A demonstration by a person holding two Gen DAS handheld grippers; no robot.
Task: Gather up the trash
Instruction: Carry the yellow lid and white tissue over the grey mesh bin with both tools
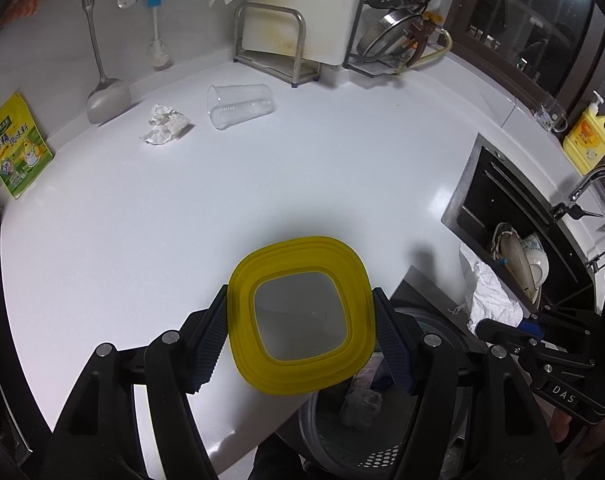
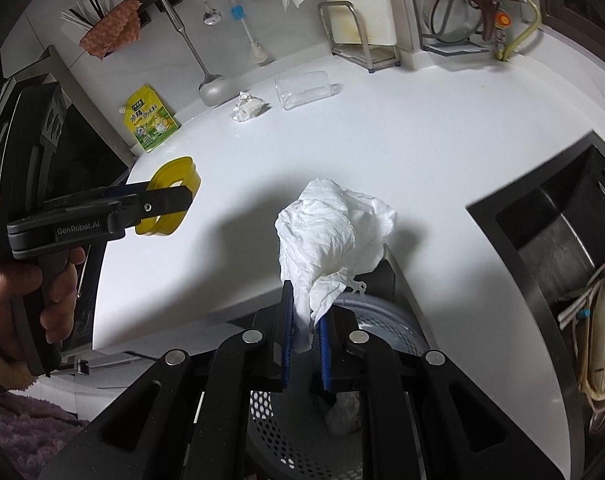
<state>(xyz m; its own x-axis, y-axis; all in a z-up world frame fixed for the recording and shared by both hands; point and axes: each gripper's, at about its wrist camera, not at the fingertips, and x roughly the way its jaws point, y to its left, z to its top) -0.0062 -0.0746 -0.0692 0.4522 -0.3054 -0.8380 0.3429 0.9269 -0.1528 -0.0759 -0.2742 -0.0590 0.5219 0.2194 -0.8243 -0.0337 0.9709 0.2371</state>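
Right gripper point(image 2: 305, 332) clamps a crumpled white tissue point(image 2: 334, 236) above a perforated bin point(image 2: 382, 320) at the edge of the white counter point(image 2: 402, 152). At left, the left gripper point(image 2: 170, 200) grips a yellow lid point(image 2: 174, 184). Farther back lie a paper wad point(image 2: 247, 107) and an overturned clear cup point(image 2: 304, 89).

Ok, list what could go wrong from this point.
1. The right gripper pinches only a lower corner of the white tissue; it could slip and land on the counter instead of the perforated bin below.
2. The left gripper holds the yellow lid by its edges over the counter edge; it might pop free.
3. The clear cup lies on its side and may roll when grasped.
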